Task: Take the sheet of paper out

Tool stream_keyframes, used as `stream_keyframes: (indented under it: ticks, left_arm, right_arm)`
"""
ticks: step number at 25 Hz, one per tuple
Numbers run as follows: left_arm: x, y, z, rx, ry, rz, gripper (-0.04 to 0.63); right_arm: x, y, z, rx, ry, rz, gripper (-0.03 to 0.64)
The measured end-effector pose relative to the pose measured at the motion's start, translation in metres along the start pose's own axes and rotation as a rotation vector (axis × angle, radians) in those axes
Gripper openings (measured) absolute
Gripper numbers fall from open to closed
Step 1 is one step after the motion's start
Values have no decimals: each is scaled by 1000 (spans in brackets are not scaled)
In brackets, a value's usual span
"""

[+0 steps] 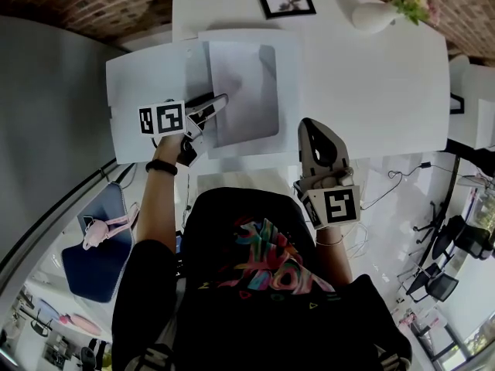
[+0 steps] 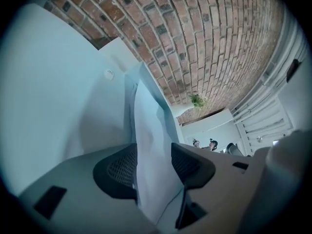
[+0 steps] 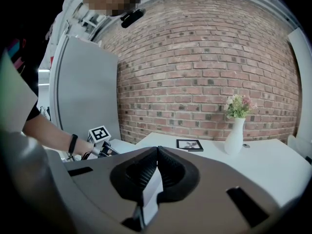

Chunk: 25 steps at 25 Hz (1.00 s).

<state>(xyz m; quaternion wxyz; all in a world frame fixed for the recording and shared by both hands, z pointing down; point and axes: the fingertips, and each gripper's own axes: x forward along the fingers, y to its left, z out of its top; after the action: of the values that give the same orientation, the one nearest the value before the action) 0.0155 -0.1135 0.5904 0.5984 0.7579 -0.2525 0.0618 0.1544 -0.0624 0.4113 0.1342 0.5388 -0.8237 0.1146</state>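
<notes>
Left hand-held gripper (image 1: 221,100) is clamped on the sheet (image 1: 246,91) edge near the surface's (image 1: 371,91) left-front corner, with the sheet lying in the folder (image 1: 290,52); right hand-held gripper (image 1: 309,126) is clenched empty at the front edge, so nothing pins the folder and a pull may drag it along or tear the sheet.

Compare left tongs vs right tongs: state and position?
Left tongs grip the sheet of paper between the jaws; right tongs are shut on nothing. Left tongs reach in over the white table; right tongs hang at its near edge. Both are the same design.
</notes>
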Motion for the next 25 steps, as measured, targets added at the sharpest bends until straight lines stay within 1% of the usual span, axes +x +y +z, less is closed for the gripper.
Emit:
stream_keyframes:
  ticks: [3,4,7,9,12,16,17,19,22,25]
  left_arm:
    - [0,-2,-1,-61,21,-65,215]
    - [0,-3,1,-72,16,-82,215]
    - [-1,-1,12,-74,-37,-80,213]
    - [2,0,15,-84,-40,-85,213]
    - [8,-5,12,-87,9,-111,215]
    - [12,-11,-4,-92,134,-143,213]
    - [12,-11,-6,-92,152,-144,213]
    - [13,-10,-5,-83,141,-135,213]
    - [17,-7,8,-61,75,-105,213]
    - [24,-7,14,-49,73,-87,213]
  right_arm:
    - [1,0,-1,-1,3,2,18]
    - [2,0,-1,-1,3,4,18]
    - [3,2,0,-1,1,10,18]
    - [4,2,0,-2,3,13,18]
    - [5,2,-2,-2,12,18,20]
    - [5,0,-4,-1,19,21,18]
    - [5,0,-4,0,21,21,18]
    - [6,-1,-6,4,24,22,18]
    - [9,-2,-6,10,23,25,18]
    - [11,-2,-6,11,24,30,18]
